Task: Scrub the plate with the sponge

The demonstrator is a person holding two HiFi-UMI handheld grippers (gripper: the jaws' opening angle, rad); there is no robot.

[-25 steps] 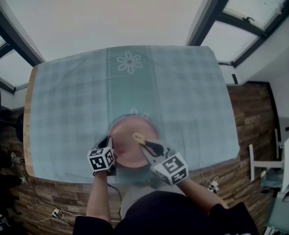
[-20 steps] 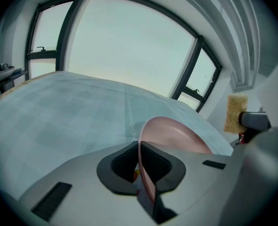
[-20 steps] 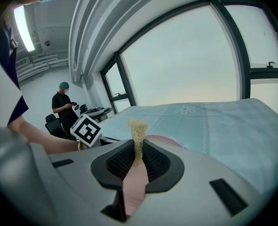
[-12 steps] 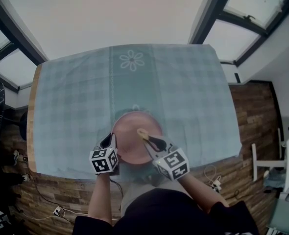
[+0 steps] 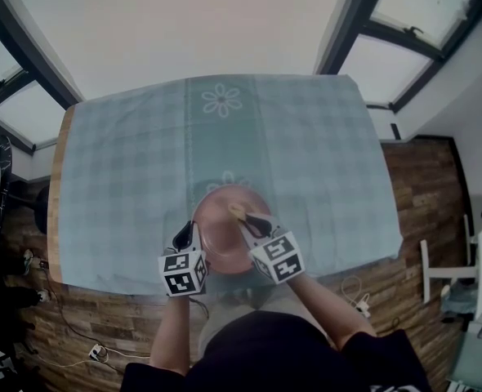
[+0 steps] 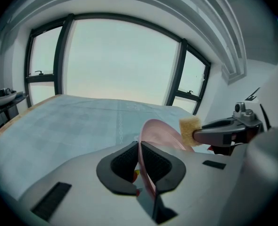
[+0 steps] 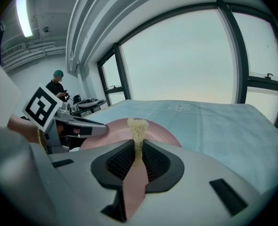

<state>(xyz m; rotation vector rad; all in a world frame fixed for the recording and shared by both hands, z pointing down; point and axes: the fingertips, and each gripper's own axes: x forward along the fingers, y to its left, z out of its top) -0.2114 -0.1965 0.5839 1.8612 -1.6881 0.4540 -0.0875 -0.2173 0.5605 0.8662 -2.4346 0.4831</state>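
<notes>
Plate [image 5: 221, 237], pink, tilted, rim pinched tight in my left gripper [image 6: 140, 149], while my right gripper [image 7: 138, 150] squeezes the yellow sponge [image 7: 138, 127] just above the plate.

A pale checked tablecloth [image 5: 306, 153] covers the tabletop [image 5: 55, 211], whose bare wooden edge shows at nine o'clock, and a white flower motif [image 5: 222, 100] lies on the cloth toward twelve o'clock. Wooden floor [image 5: 425, 186] runs from three to six o'clock, with a white frame [image 5: 445, 272] at four, cables [image 5: 78, 351] at seven and dark-framed windows [image 5: 404, 39] at two. In the right gripper view a person [image 7: 59, 86] in dark clothes stands far off at nine o'clock.
</notes>
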